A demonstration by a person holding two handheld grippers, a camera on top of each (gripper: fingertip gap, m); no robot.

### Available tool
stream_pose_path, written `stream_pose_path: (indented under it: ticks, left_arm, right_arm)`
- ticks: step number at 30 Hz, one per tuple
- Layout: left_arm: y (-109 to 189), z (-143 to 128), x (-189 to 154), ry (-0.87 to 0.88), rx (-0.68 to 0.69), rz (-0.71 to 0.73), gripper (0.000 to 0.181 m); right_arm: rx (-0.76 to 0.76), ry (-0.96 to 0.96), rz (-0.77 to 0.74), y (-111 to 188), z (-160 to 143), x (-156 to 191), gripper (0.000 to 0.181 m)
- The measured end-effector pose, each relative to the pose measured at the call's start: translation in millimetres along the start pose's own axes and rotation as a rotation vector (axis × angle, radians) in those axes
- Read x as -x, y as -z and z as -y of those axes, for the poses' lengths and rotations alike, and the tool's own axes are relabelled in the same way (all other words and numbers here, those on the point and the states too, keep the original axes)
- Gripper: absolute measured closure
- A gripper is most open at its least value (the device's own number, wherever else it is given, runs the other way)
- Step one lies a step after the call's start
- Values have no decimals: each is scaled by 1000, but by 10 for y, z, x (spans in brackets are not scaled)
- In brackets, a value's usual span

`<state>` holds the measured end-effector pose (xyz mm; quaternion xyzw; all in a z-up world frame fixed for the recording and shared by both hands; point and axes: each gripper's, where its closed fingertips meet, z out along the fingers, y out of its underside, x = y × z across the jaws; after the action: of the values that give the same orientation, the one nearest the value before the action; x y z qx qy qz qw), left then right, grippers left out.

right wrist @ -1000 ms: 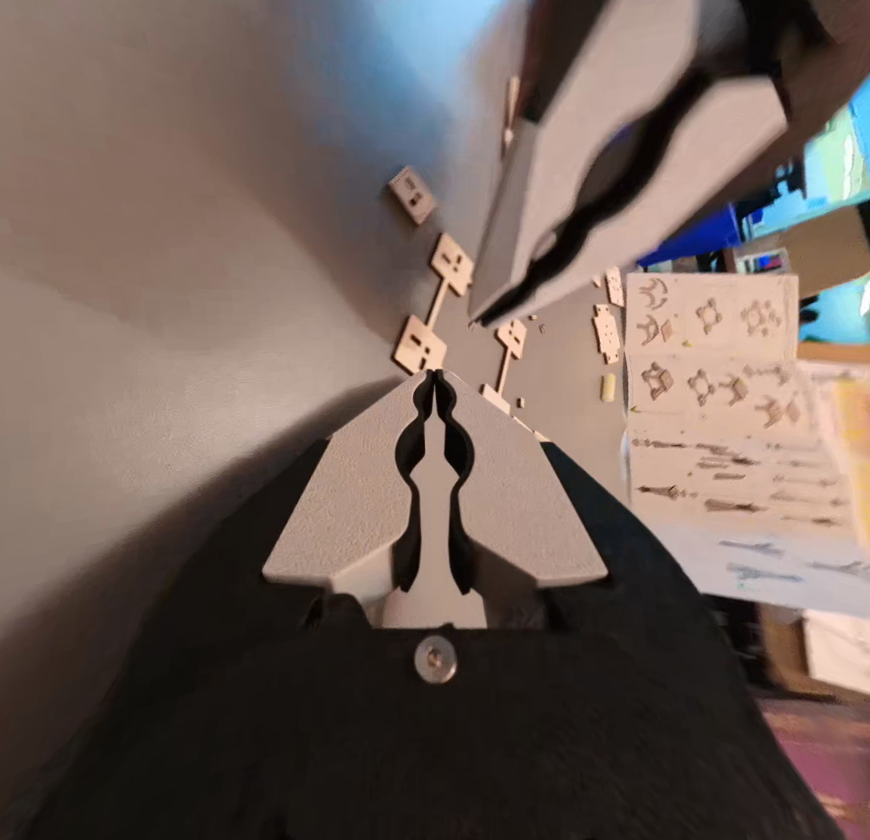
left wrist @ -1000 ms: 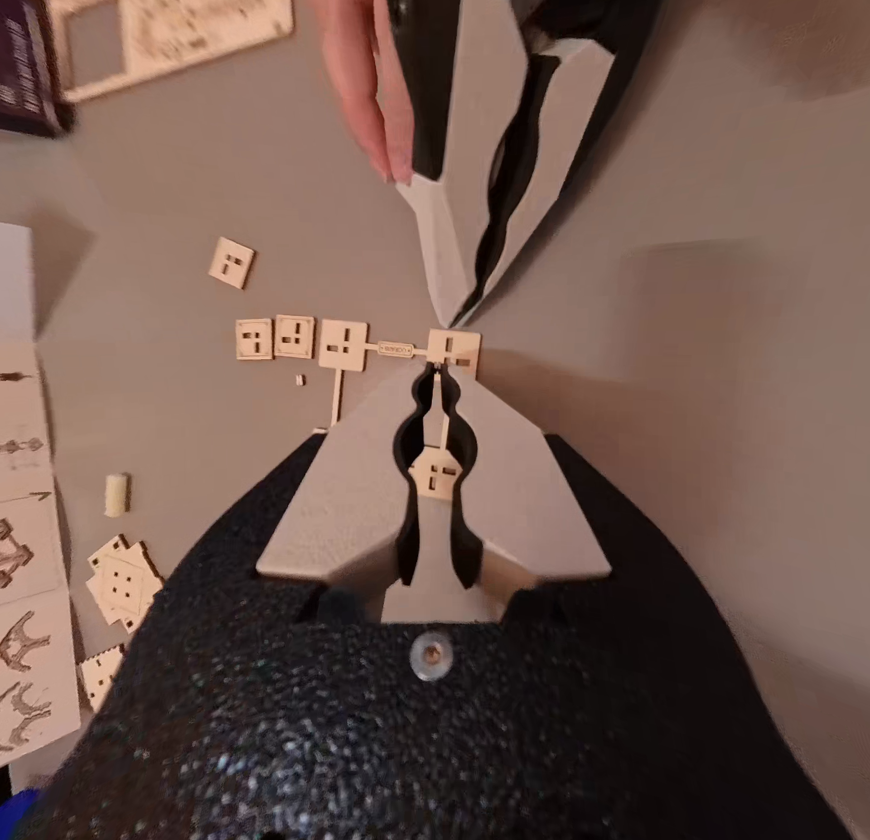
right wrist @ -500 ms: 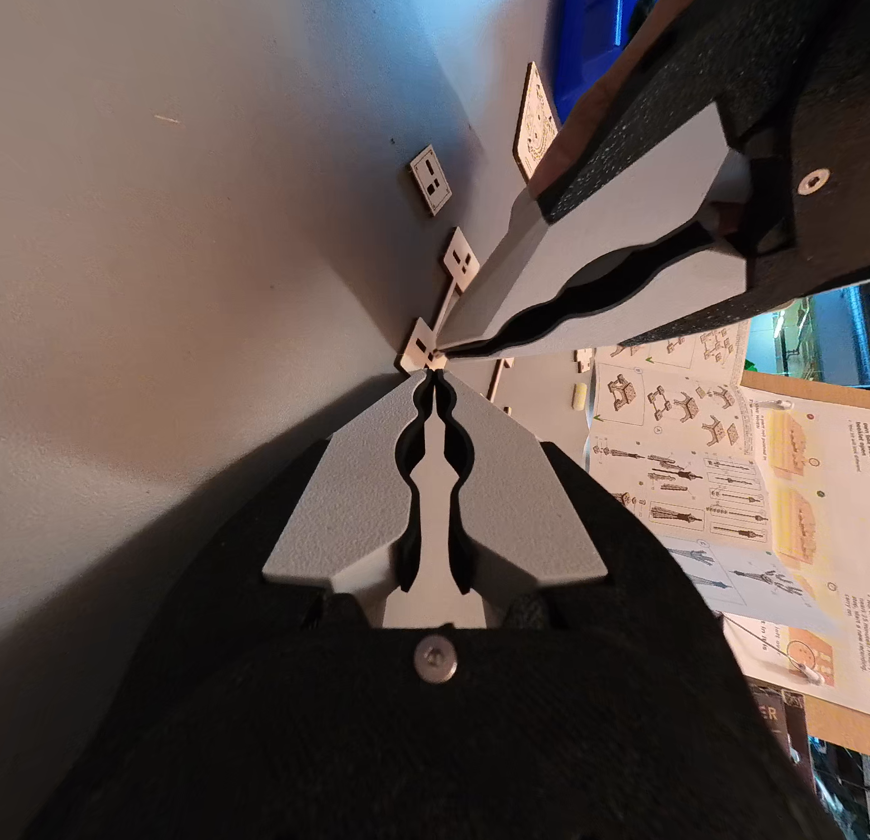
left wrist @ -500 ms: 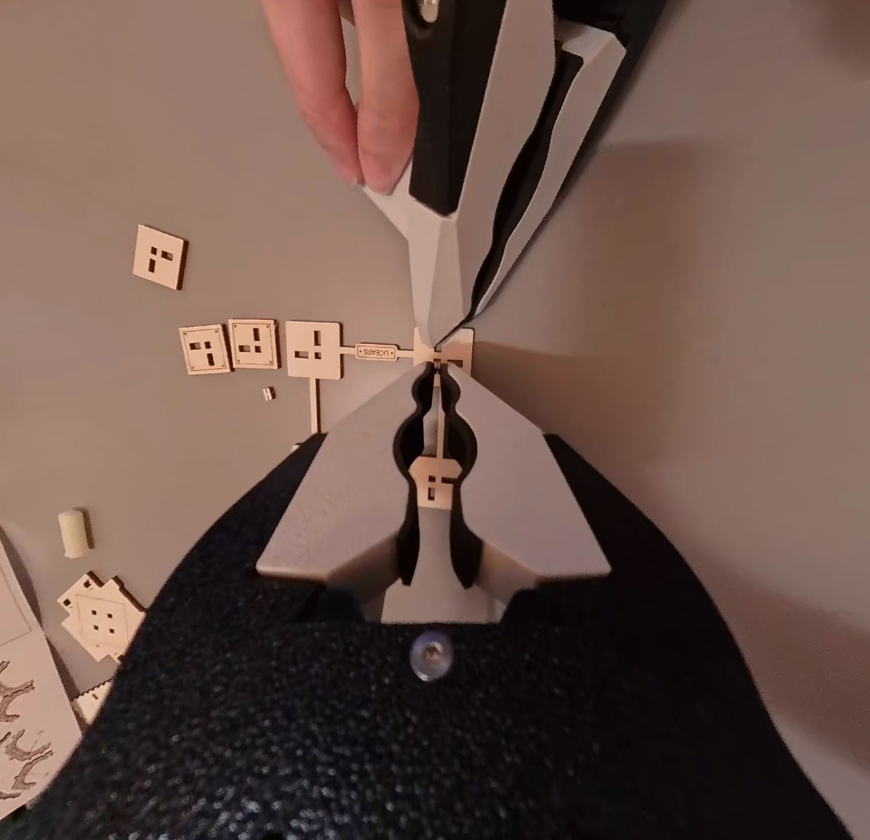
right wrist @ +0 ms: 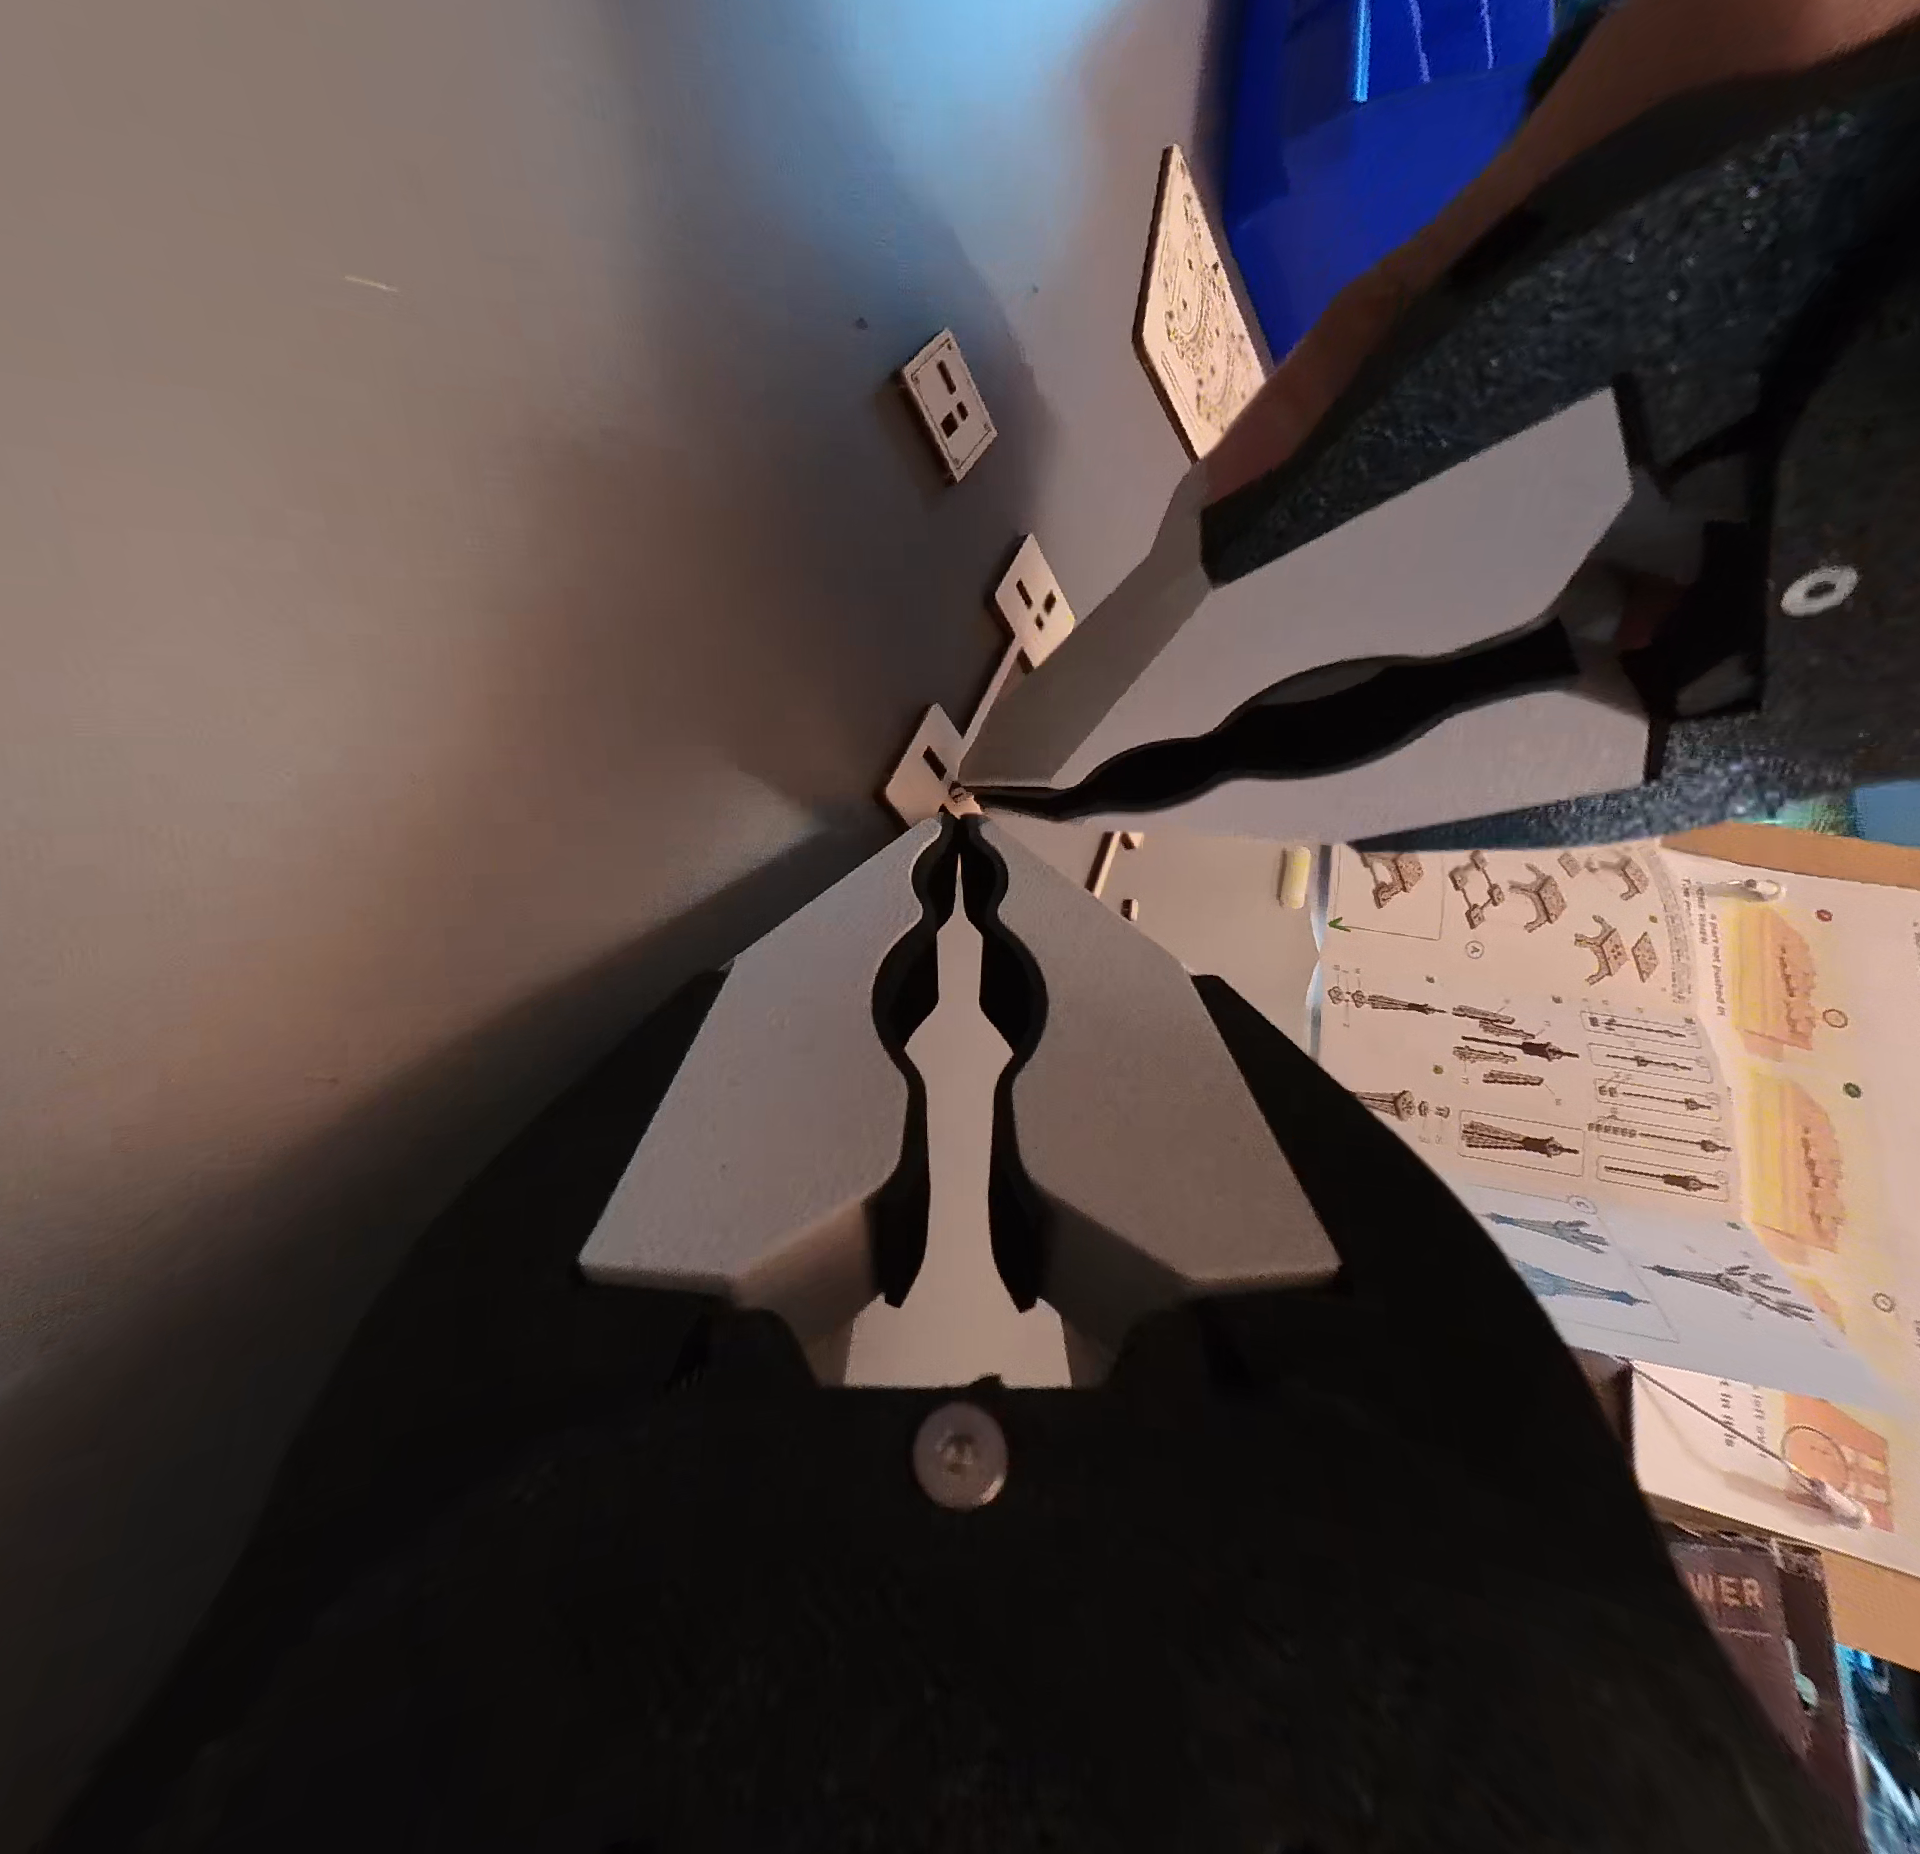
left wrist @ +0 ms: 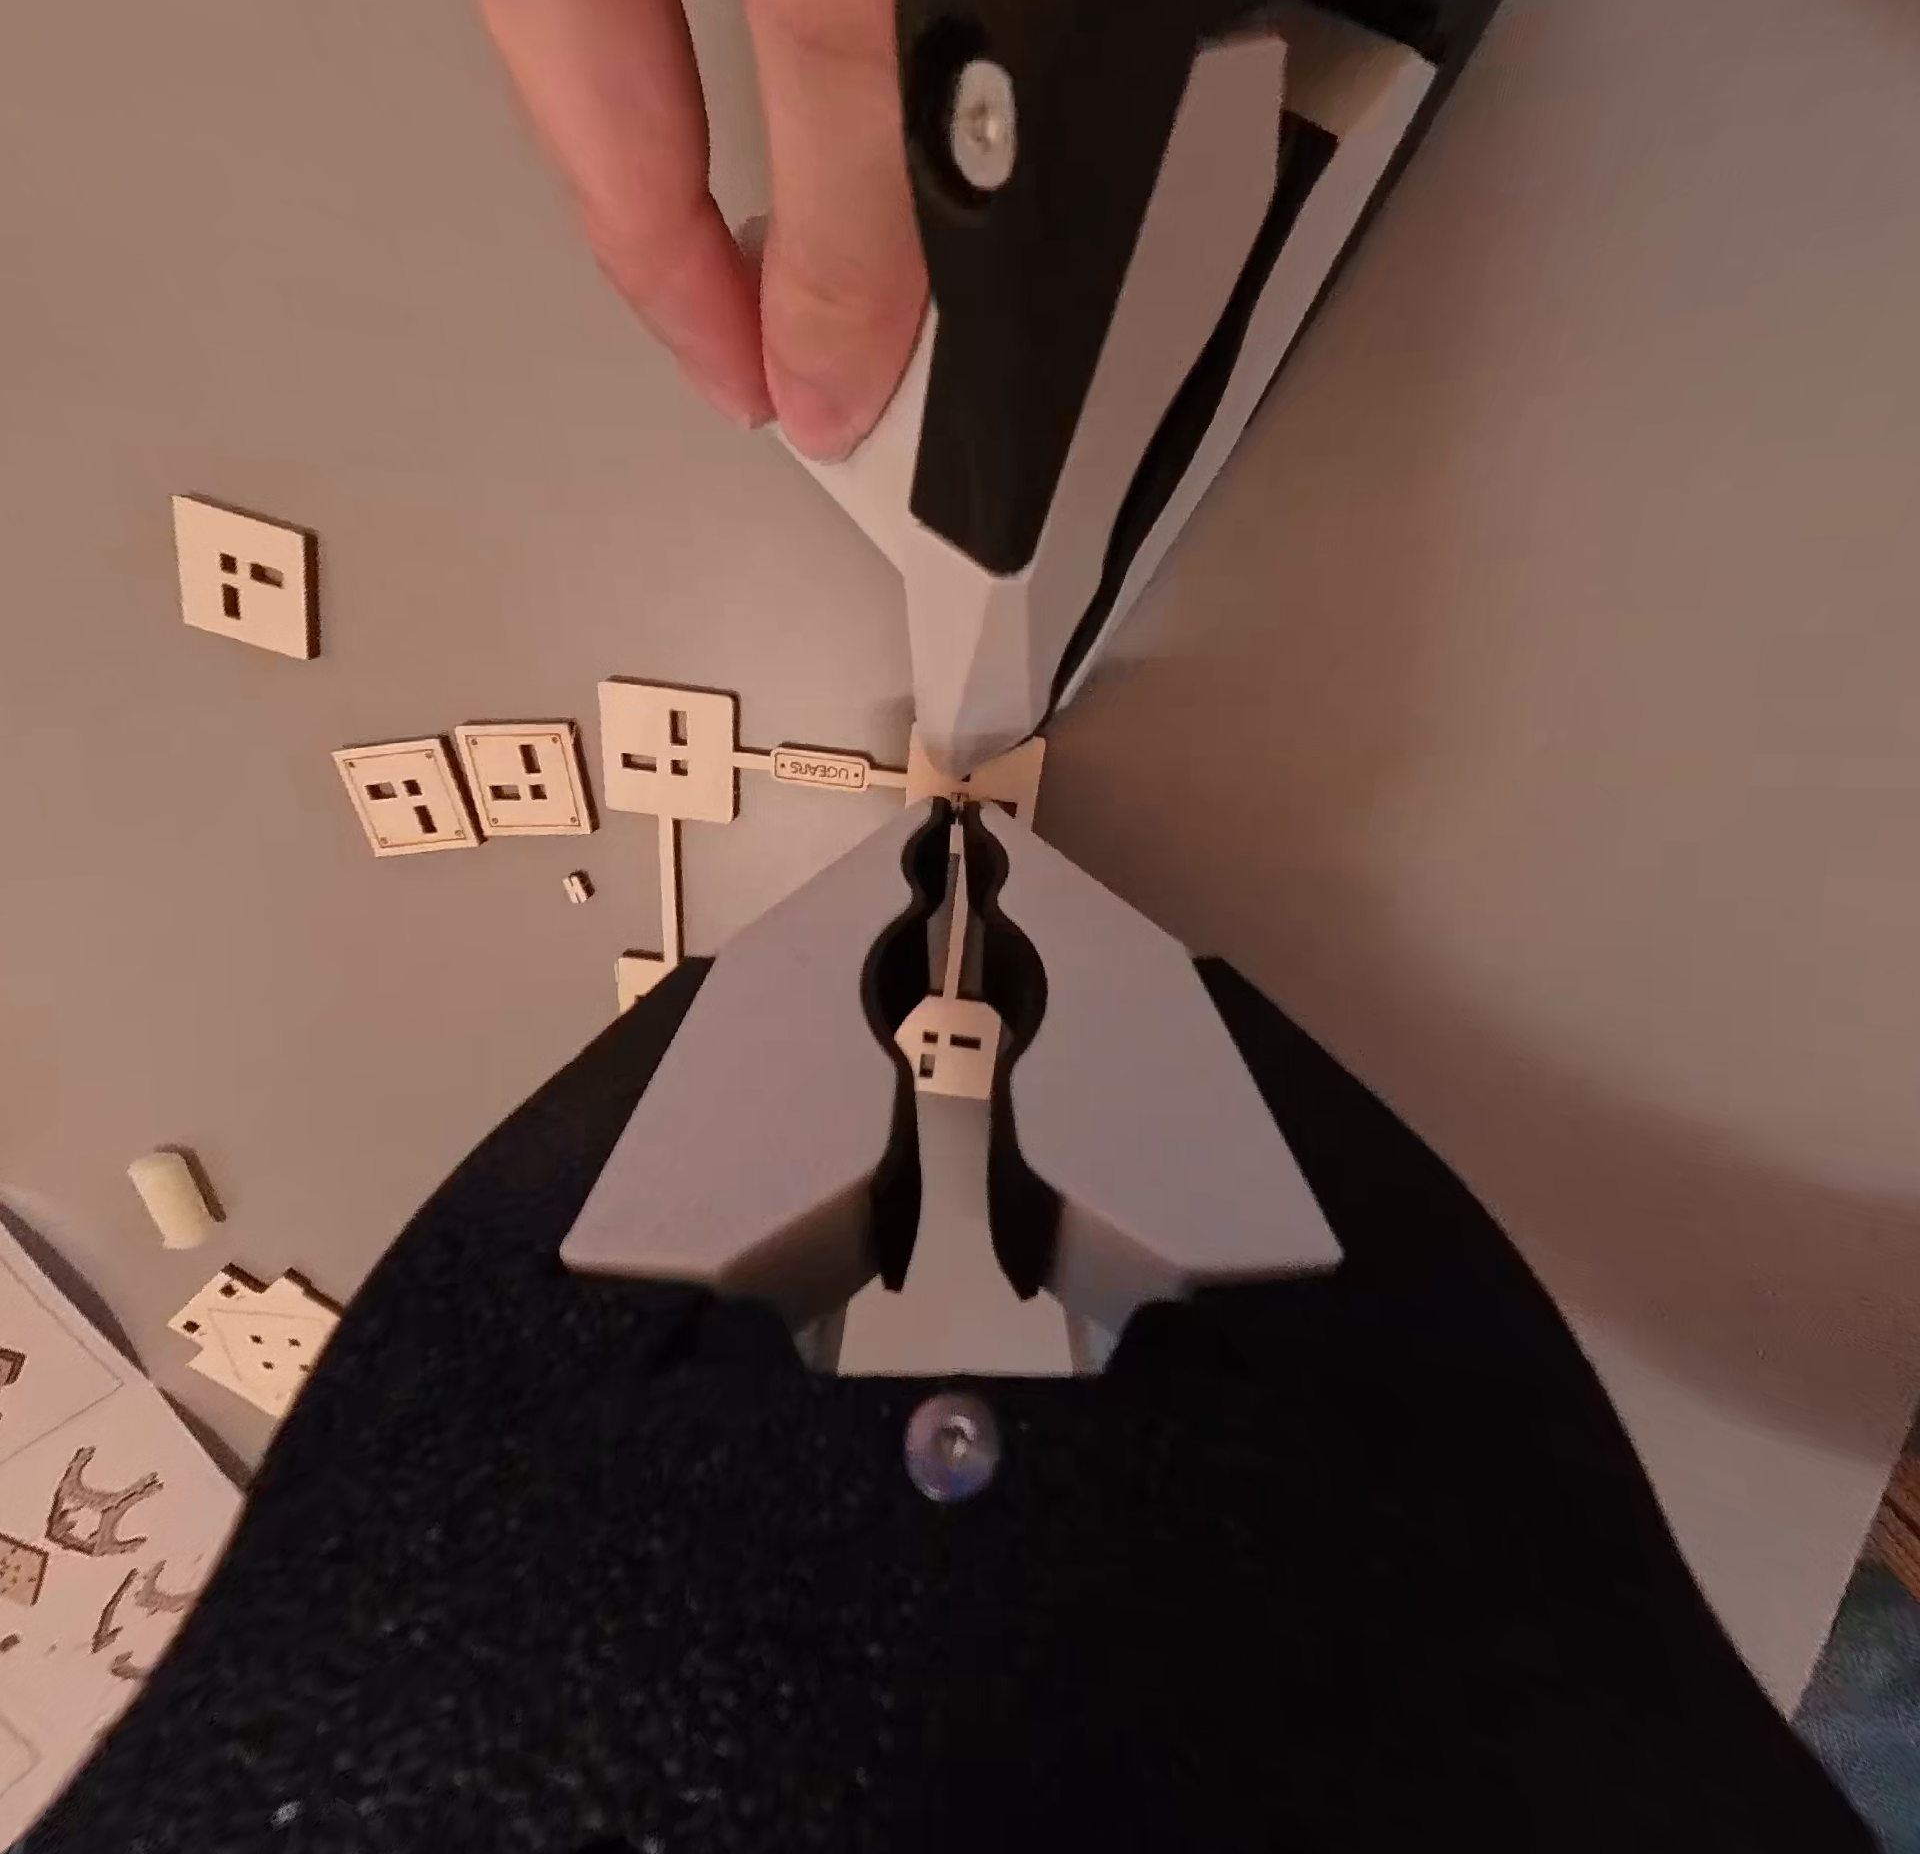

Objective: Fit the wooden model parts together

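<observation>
A flat wooden frame of square slotted plates (left wrist: 670, 755) joined by thin bars lies on the grey table. Its corner square (left wrist: 1013, 781) sits where both grippers meet, and also shows in the right wrist view (right wrist: 920, 760). My left gripper (left wrist: 958, 817) is shut on a thin wooden strip with a small slotted plate (left wrist: 951, 1061) at its near end, the strip's far end at the corner square. My right gripper (left wrist: 1003, 750) comes down from above, shut, its tips on that square. In the right wrist view it (right wrist: 956, 833) meets the left gripper (right wrist: 977, 791) tip to tip.
Loose slotted squares (left wrist: 244, 578) (left wrist: 405, 796) (left wrist: 525, 778), a small pale cylinder (left wrist: 166, 1196) and stacked plates (left wrist: 249, 1337) lie to the left. An instruction sheet (right wrist: 1558, 1077), a cut wooden sheet (right wrist: 1195, 329) and a blue bin (right wrist: 1371, 90) lie beyond. A person's fingers (left wrist: 727, 194) hold the right gripper.
The right gripper has come down onto the corner square until its tips meet the left gripper's. The left gripper has kept hold of the strip and moved closer to the frame.
</observation>
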<state>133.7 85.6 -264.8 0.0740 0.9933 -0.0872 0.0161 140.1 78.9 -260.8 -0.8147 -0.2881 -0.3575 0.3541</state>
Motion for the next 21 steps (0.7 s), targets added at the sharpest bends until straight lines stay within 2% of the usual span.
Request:
stream_pose_path:
  ticks: [1,9,21]
  left_arm:
    - [0,-1,0,-7,20,-7,181]
    - [-3,-8,-2,-43,187,-33,181]
    - [-21,-4,-13,-25,196,-67,181]
  right_arm:
    - [1,1,0,-3,0,-1,181]
    - [-19,-15,11,-33,8,3,181]
    - [-8,60,17,-33,1,58,181]
